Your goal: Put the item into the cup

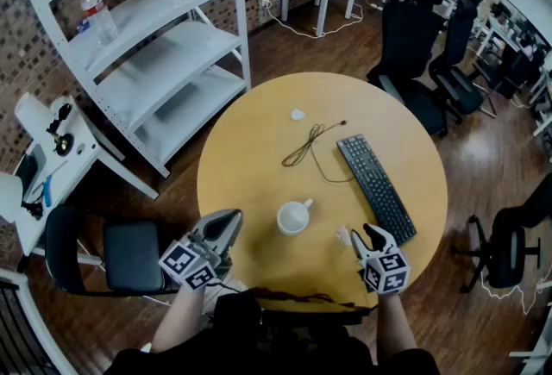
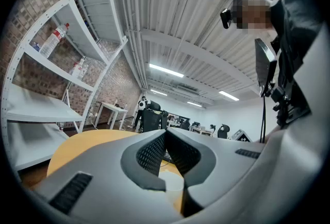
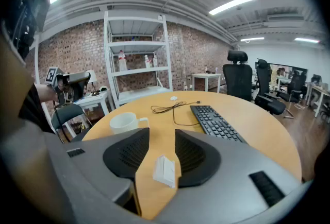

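The head camera looked steeply down on the whole round bench point(image 1: 259, 140) from its near edge, the camera on the left hand-held gripper point(image 1: 222, 225) tilted upward at the near-left edge, and the one on the right hand-held gripper point(image 1: 369, 235) skimmed low across the top, sharing the cup point(image 1: 293, 217) and keyboard point(image 1: 375, 186) with the head view.

Grey left gripper point(image 1: 226, 220) and right gripper point(image 1: 360, 235) carry black-and-white marker cubes point(image 1: 188, 265).
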Available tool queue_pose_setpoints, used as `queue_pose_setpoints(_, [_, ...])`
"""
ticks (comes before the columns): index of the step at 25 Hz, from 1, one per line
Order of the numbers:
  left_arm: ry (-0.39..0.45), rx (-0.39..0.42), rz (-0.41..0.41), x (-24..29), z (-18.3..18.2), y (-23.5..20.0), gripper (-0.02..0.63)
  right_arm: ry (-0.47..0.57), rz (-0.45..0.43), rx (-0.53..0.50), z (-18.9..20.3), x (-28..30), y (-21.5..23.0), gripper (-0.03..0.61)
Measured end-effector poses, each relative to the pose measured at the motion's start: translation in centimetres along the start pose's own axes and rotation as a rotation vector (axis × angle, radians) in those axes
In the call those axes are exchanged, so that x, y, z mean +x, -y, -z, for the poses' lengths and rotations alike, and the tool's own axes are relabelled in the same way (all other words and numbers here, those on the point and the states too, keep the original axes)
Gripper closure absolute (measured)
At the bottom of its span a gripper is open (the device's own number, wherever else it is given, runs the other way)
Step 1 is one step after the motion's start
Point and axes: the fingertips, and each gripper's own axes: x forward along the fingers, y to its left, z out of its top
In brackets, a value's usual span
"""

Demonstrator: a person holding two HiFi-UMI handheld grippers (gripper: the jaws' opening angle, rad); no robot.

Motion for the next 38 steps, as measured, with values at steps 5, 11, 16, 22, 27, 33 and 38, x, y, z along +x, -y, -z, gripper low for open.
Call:
queue_pose_setpoints(5, [-0.015, -0.003, -0.008, -0.7, 0.6, -0.1, 0.618, -0.158, -0.021, -0.083, 3.9, 3.0, -0.2, 0.417])
queue_pose_setpoints(11, [-0.034, -0.026, -0.089, -4.1, 1.2, -1.3, 0.618, -0.315, 0.005, -0.175, 7.9, 5.4, -0.3, 0.417])
queue_pose_setpoints(16, [-0.050, -0.049, -0.150, -6.2, 2.2, -2.0, 0.618, -0.366, 0.049, -0.199, 8.8, 6.0, 0.3, 0.456])
queue_pose_setpoints(22, [-0.040, -0.046, -0.148, -5.9, 2.1, -1.6, 0.618, -0.356, 0.078, -0.177, 8.3, 5.7, 1.1, 0.558])
queue_pose_setpoints(27, [-0.041, -0.044, -0.120, -5.1, 2.2, -1.4, 0.618, -0.290, 0.086, -0.159, 6.3, 5.1, 1.3, 0.558])
queue_pose_setpoints(33, [-0.032, -0.038, -0.084, -4.0, 2.0, -1.8, 0.618, -0.149, 0.098, -0.160, 1.0, 3.2, 0.9, 0.558])
queue_pose_setpoints(38, [0.007, 0.000, -0.067, -2.7, 0.5, -1.6, 0.618, -0.066, 0.090, -0.194, -3.3, 2.4, 0.5, 0.558])
